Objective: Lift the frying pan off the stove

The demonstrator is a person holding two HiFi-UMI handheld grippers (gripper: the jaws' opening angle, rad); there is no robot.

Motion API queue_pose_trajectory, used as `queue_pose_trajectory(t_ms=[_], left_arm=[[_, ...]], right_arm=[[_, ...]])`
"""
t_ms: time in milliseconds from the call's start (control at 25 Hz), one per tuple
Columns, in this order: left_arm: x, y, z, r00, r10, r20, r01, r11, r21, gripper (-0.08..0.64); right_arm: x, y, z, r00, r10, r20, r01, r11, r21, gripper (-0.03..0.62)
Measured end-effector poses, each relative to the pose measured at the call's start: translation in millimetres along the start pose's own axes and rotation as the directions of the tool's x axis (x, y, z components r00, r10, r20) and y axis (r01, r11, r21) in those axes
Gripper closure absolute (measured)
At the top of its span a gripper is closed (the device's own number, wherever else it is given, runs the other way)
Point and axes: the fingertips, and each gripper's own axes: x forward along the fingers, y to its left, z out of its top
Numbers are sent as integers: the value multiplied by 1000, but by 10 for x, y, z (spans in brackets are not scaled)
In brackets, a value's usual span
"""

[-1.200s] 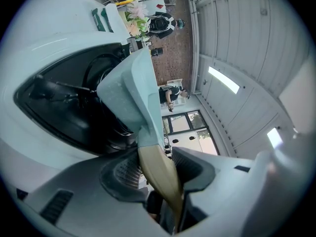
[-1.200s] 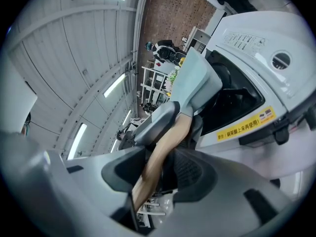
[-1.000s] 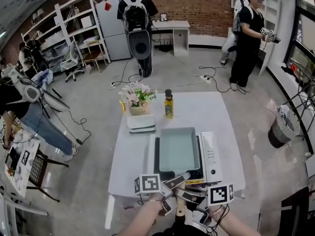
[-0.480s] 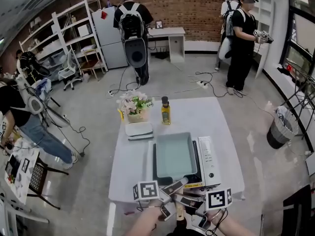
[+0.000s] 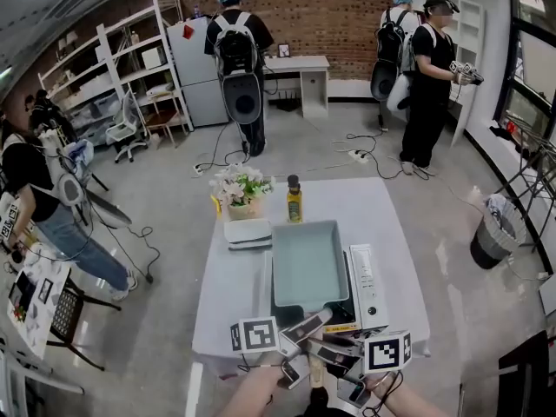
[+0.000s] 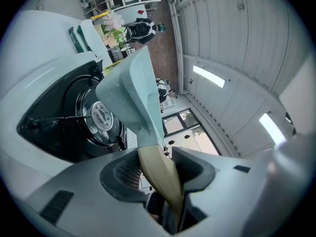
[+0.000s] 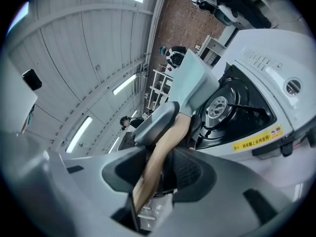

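The frying pan is a pale teal rectangular pan with a wooden handle. It hangs tilted above the black burner of the portable stove, clear of it. My left gripper is shut on the handle close to the pan. Behind it, my right gripper has the handle between its jaws, which are closing on it. The right gripper view shows the pan raised over the stove and the left gripper's jaw on the handle.
On the white table beyond the stove stand an oil bottle, a flower pot and a white folded stack. Several people stand around the room. A bin sits at the right.
The pan has risen from the stove and now sits higher and farther out in the head view. Both grippers stayed on the handle.
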Motion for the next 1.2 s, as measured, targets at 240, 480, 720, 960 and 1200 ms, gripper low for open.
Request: queue_pose_trajectory(t_ms=[240,480,720,960,1200], left_arm=[[-22,-264,50,1000,-31,-1,31,996,78,387],[-57,-437,38,998,-55,2,54,991,122,387],[-107,-611,7,997,-79,12,76,985,152,387],[-136,-767,-15,995,-102,19,97,978,182,387],[-175,-887,0,992,-121,30,113,971,210,387]], right_arm=[[-49,154,34,1000,5,12,-5,999,-42,426],[-89,307,48,999,18,35,-15,997,-80,428],[-149,459,40,999,26,48,-20,993,-117,428],[-205,577,45,998,36,58,-27,989,-148,431],[-215,697,67,995,57,80,-44,987,-156,434]])
